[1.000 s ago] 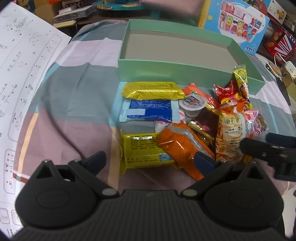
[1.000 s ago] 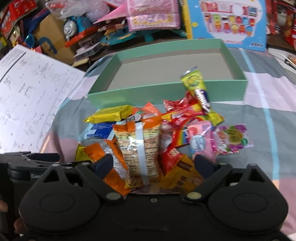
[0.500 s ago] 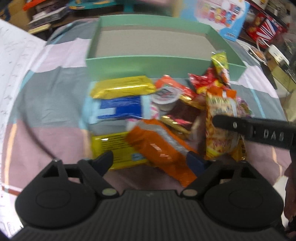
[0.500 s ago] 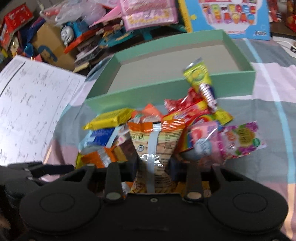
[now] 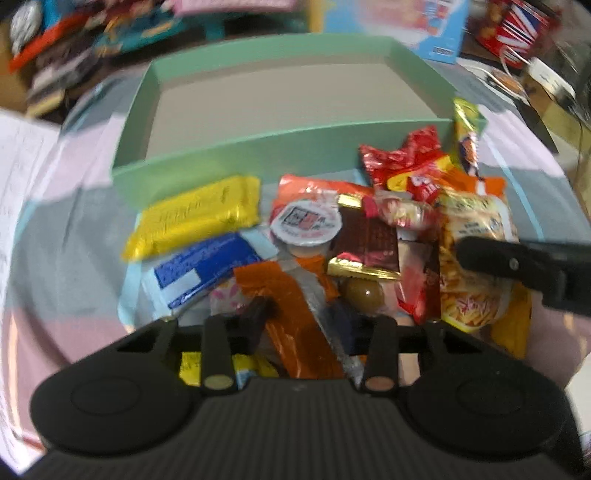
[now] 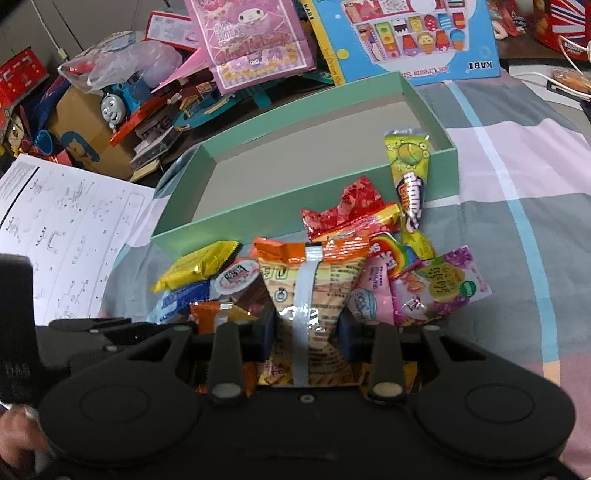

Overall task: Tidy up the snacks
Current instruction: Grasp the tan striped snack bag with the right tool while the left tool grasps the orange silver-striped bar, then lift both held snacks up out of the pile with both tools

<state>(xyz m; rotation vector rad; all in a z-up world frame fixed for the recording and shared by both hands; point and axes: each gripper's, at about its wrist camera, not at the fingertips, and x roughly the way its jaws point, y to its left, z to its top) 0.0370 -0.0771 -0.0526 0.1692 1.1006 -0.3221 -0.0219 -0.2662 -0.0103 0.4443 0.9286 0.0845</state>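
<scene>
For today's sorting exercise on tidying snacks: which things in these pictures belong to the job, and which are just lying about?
Belong to the job:
- mint green box
- orange snack bag, gripped by the right gripper
- orange wrapper, gripped by the left gripper
- yellow wafer pack
- jelly cup

Just lying about:
- toy train
- instruction sheet
- ice cream toy box

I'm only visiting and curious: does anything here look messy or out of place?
Yes. The green box is empty while the snacks lie heaped outside its front wall, overlapping. One tall yellow-green packet leans tilted against the box instead of lying flat.
</scene>
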